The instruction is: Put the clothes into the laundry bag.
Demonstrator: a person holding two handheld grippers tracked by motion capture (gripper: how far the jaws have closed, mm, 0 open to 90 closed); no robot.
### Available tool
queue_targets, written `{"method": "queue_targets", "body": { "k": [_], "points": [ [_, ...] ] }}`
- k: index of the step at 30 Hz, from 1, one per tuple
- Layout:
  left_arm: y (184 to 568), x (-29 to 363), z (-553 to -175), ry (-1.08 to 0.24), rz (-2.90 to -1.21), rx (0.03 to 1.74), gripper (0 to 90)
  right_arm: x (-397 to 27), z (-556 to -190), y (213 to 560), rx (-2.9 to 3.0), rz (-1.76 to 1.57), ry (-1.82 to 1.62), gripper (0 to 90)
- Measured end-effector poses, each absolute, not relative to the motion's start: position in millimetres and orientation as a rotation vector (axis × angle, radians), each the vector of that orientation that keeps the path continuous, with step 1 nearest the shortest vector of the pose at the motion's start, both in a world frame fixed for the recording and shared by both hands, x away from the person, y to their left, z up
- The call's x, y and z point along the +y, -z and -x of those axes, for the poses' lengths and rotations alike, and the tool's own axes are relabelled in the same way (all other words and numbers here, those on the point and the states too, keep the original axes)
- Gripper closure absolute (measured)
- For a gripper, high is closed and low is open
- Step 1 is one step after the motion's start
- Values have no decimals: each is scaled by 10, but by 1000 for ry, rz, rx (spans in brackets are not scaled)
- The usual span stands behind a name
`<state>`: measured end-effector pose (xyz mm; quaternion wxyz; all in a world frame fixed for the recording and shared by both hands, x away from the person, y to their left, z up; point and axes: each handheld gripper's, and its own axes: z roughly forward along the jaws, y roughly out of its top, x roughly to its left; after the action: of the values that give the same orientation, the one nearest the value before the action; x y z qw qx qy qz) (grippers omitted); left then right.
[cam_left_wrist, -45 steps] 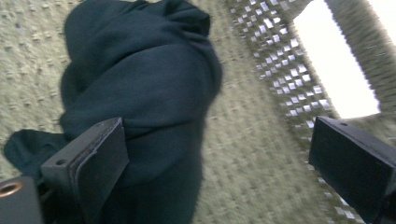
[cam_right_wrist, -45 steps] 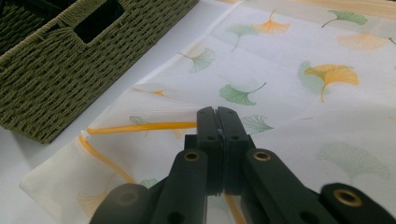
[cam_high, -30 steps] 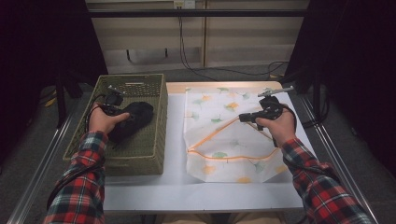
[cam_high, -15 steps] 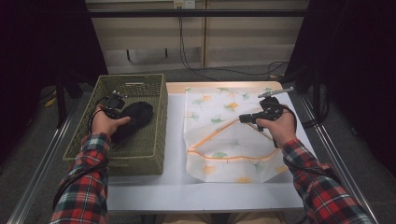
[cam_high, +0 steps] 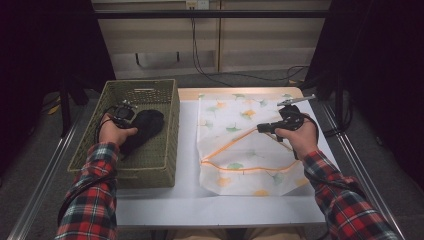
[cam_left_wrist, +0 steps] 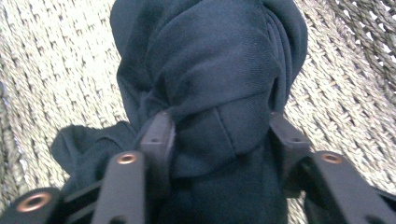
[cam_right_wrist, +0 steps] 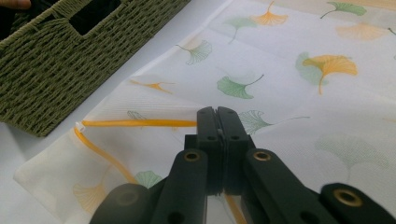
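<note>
In the green wicker basket (cam_high: 150, 165) the left gripper (cam_left_wrist: 219, 135) has just been closing its jaws around the dark bundled cloth (cam_left_wrist: 210, 70), which lies left of the leaf-print mesh bag (cam_high: 240, 120), whose orange-trimmed opening edge the right gripper (cam_right_wrist: 217, 119) pinches shut.

A cloth bundle (cam_high: 142, 127) lies in the basket (cam_high: 165, 150), left of the bag (cam_high: 240, 150) on the table (cam_high: 185, 200).

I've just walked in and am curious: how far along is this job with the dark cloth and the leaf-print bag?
Done: the right gripper pinches the orange-trimmed mouth of the white leaf-print mesh bag. In hand: the left gripper has just been closing around the dark navy cloth bundle in the green woven basket. Left, probably: moving it into the bag.
</note>
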<state>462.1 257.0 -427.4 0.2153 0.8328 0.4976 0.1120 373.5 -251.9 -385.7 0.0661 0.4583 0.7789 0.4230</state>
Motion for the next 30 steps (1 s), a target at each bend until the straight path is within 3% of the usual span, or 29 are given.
{"method": "queue_targets", "body": {
  "k": [4, 9, 15, 17, 25, 30],
  "points": [
    [4234, 2515, -4586, -261, -2279, 1465, 580, -2530, -3728, 3867, 2349, -1385, -1275, 899],
    [4174, 2412, -4503, -101, -2245, 1517, 588, -2538, -3728, 3877, 2347, -1379, -1286, 898],
    [4154, 2323, -4417, -40, -2251, 1456, 565, -2518, -3731, 3906, 2354, -1383, -1292, 898],
    [4155, 2330, -4422, -50, -2261, 1418, 525, -2511, -3729, 3908, 2359, -1378, -1293, 898],
    [4126, 2376, -4500, -117, -2264, 1342, 163, -2500, -3724, 3889, 2356, -1374, -1297, 898],
    [4264, 2352, -4553, -125, -2296, 1322, 97, -2493, -3723, 3892, 2354, -1374, -1293, 898]
  ]
}}
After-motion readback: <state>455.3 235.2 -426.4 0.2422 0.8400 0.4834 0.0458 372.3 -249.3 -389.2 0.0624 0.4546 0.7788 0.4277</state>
